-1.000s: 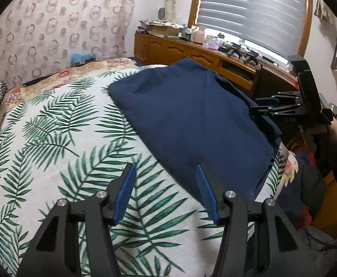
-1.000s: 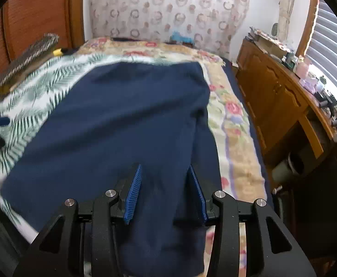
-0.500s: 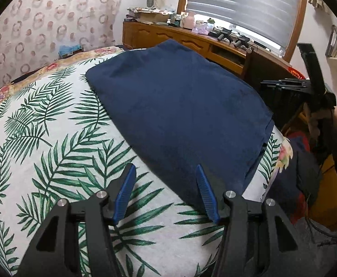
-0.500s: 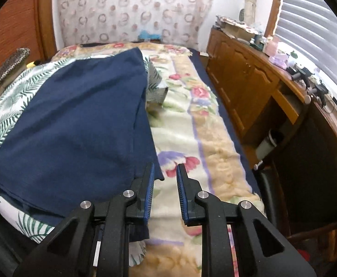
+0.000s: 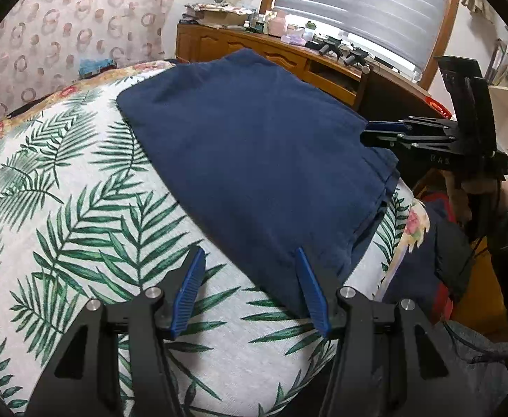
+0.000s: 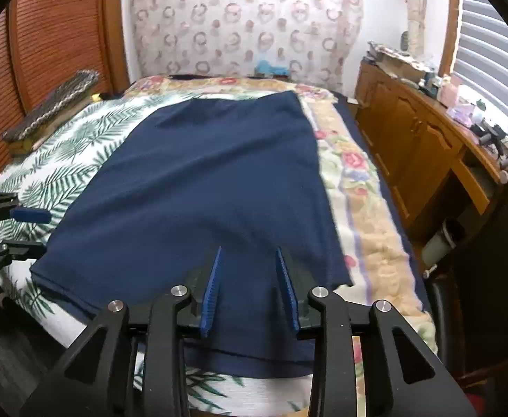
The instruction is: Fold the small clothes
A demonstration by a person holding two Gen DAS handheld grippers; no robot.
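One navy garment (image 6: 198, 187), folded flat, spread across the near half of one bed, on top of one white cover with green palm fronds (image 5: 63, 208); beneath that, one floral blanket (image 6: 354, 187) showing along the garment's right edge in the right wrist view. Layered hem edges stacked at the near end, hanging slightly over the bed's edge.

Two grippers, each with two blue-padded fingers. Left gripper (image 5: 250, 288) hovering over the fronds at the garment's near corner, jaws spread, nothing between the pads; right pad (image 5: 311, 292) over the navy edge, left pad over bare cover. Contact with the cloth not clear. Right gripper (image 6: 248, 288) above the garment's near end, jaws parted and just now widening after a squeeze, navy cloth seen in the gap below but not pinched. Also visible from the side in the left wrist view, held by one hand (image 5: 476, 187) in a grey sleeve, at the garment's far right edge.

One wooden dresser (image 6: 414, 146) along the window wall, cluttered on top; one slatted blind (image 5: 358, 3); one ring-patterned curtain (image 6: 247, 21); one woven cushion (image 6: 52, 104) at the bed's left side.
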